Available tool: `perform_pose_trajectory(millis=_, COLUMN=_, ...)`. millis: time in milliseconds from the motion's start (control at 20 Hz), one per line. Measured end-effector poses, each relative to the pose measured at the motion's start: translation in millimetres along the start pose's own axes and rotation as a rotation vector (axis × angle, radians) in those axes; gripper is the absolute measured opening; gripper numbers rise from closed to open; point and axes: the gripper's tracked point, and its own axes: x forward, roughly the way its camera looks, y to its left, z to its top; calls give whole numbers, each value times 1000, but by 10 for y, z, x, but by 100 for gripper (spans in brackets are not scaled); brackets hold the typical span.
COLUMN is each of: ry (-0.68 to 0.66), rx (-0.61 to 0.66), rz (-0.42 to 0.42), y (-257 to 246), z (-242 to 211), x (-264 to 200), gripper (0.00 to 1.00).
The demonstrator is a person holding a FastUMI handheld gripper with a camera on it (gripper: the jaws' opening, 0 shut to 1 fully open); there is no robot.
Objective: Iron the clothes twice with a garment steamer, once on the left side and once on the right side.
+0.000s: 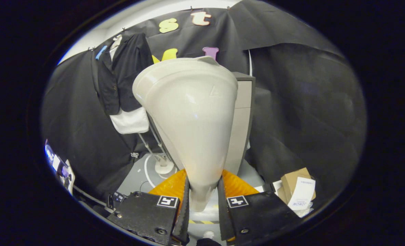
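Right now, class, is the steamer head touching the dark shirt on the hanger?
Apart. In the gripper view the steamer head sits between the jaws of the gripper, and the dark shirt hangs well beyond it with open space between.

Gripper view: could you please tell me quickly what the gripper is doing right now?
Gripper: shut on the steamer head, both fingers pressing its narrow neck, with the wide end pointing ahead toward the hanging black garment.

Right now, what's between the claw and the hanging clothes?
The steamer head, clamped in the claw, partly spans it; beyond it, bare air before the clothes, per gripper view.
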Motion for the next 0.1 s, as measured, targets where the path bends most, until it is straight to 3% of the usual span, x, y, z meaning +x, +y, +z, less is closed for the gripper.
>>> perform_pose_trajectory(millis=100, ry=4, rx=9, rz=-3, y=-10, z=-36, x=-13, gripper=39)
